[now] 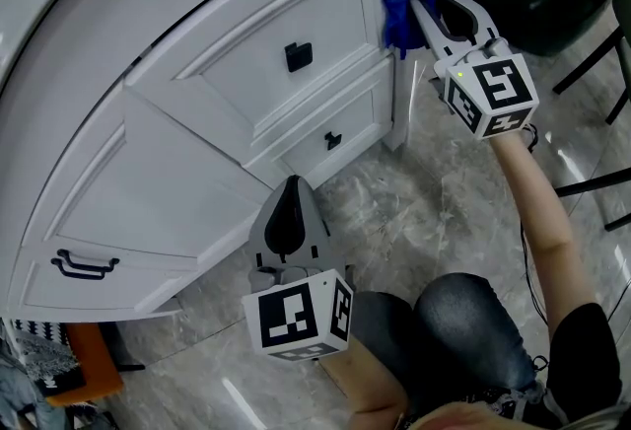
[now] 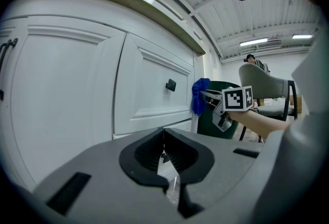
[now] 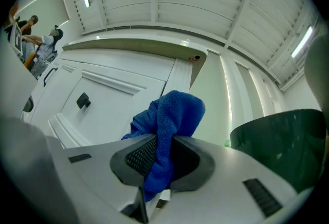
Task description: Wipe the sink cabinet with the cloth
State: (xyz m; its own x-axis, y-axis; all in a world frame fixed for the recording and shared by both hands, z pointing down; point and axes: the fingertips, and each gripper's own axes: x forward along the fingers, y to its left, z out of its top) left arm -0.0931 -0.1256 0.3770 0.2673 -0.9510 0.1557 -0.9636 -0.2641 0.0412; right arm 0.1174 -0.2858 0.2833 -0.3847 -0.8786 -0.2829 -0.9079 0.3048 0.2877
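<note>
Right hand-held gripper [image 3: 160,160]: jaws closed down on the blue microfibre cloth [image 3: 174,115]. The cloth was pinched at its middle, with a bunch standing up past the jaw tips. That was likely so that fabric, not plastic, met the paint.
Cloth position: up at the right end of the sink cabinet [image 1: 187,157], on the corner post just beside the upper drawer front [image 1: 251,63]. It looked pressed to the post, but contact could not be confirmed.
Right arm: stretched well forward and to the right in the head view, probably to reach the far edge of the cabinet.
Left hand-held gripper [image 1: 293,185]: jaws together with nothing between them. It was held low and near the person's knee, pointing at the foot of the cabinet and well apart from the cloth. It seemed parked out of the wiping path.
Cabinet front: white panelled, with two drawers stacked at the right. A square black knob [image 1: 298,55] sat on the upper drawer and a smaller knob [image 1: 333,138] on the lower one. A door to the left carried a black bar handle [image 1: 84,265].
Surroundings: a dark green bin [image 3: 280,141] stood just beside the cabinet's right end, which made that corner a tight spot. The floor [image 1: 444,211] was grey marble-look tile.
Step judged: wiping at the right edge, with most of the front presumably left to cover.
Risk: the cloth could snag on a knob, or a jaw tip could scrape the moulding.
</note>
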